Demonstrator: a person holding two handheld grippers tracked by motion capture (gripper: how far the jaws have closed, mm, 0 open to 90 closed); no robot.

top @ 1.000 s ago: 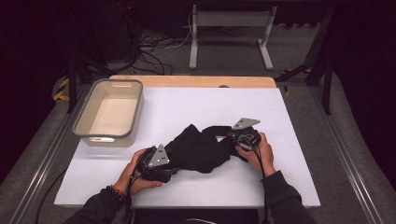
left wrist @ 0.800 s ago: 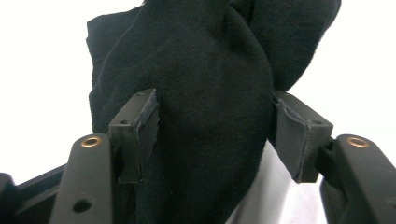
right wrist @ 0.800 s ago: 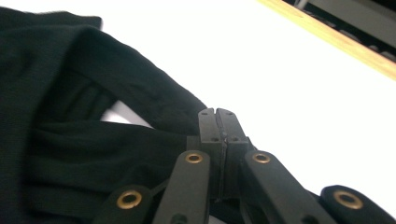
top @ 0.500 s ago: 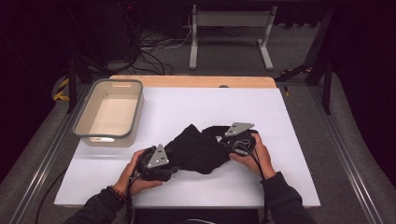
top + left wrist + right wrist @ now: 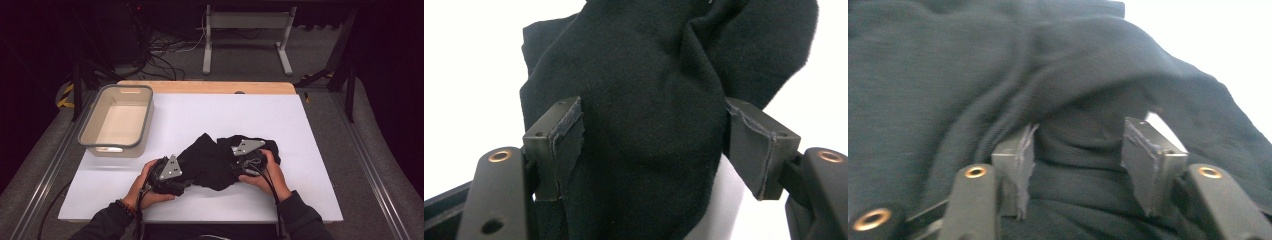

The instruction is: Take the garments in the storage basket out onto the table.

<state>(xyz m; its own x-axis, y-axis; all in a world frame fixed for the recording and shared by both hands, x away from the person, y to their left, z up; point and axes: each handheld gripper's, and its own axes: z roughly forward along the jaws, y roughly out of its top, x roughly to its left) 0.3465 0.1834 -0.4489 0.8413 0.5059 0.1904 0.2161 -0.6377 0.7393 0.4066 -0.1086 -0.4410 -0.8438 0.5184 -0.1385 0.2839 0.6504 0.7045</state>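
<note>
I see the black cloth (image 5: pixel 215 160) bunched on the white table (image 5: pixel 200 115) between both grippers, lying left to right. My left gripper (image 5: pixel 654 145) pinches a thick fold; my right gripper (image 5: pixel 1075 145) has just been opening, cloth probably loose between its fingers. The tub (image 5: pixel 120 120) stands well apart, far-left.

The high view looks forward and down from the person's side, taking in the whole white table (image 5: pixel 200 115). Each gripper view rides low and very close, facing along its own jaws. All three share the black cloth (image 5: pixel 210 160), at 6 o'clock on the table.
</note>
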